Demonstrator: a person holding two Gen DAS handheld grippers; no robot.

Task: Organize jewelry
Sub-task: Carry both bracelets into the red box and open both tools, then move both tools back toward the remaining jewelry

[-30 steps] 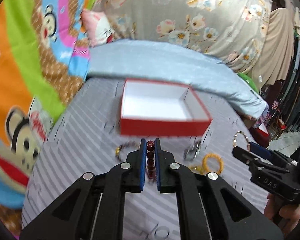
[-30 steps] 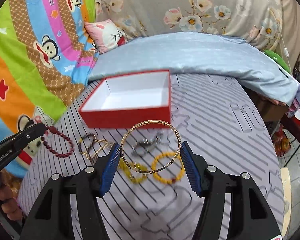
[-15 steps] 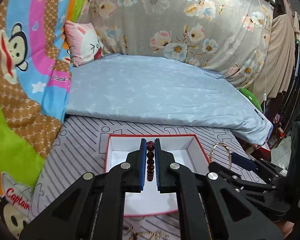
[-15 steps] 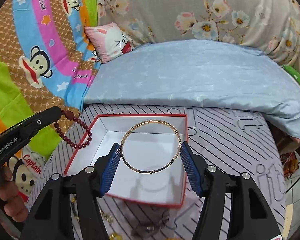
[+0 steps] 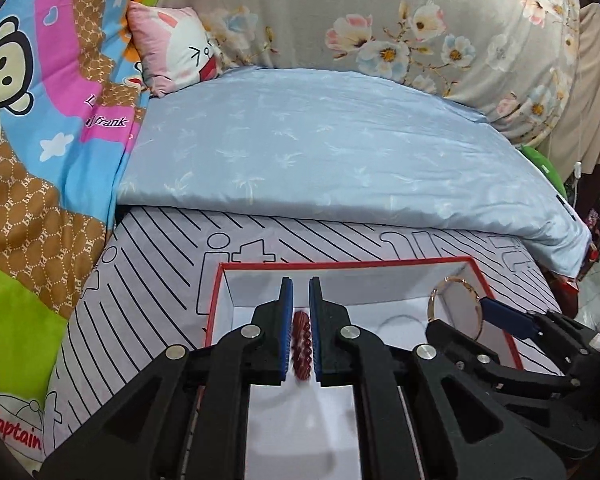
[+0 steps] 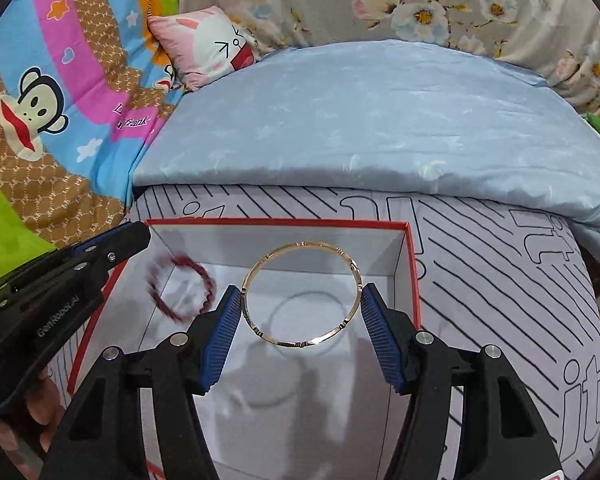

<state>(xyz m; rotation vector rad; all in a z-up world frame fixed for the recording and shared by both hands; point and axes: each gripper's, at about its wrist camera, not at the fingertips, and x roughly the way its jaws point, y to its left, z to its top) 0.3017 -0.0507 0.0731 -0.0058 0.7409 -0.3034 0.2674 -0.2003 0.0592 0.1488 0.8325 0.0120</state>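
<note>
Half a second ago the dark red bead bracelet [image 6: 182, 290] hung pinched in the left gripper [image 5: 299, 322]; now it has dropped clear, a motion-blurred ring below and beyond the tips, over the left part of the red box [image 6: 414, 276]. The left jaws stand narrowly parted with nothing clamped between the ribbed blue pads [image 5: 286, 320]. The right gripper [image 6: 300, 316] still grips the gold bangle [image 6: 300, 294] across its width, jaws wide; the thin rigid hoop lies face-on to the right wrist camera above the box's white floor. The shallow, rectangular cardboard box sits on the striped grey sheet [image 6: 500, 280]. Beyond lies a smooth pale blue quilt [image 5: 332, 148].
</note>
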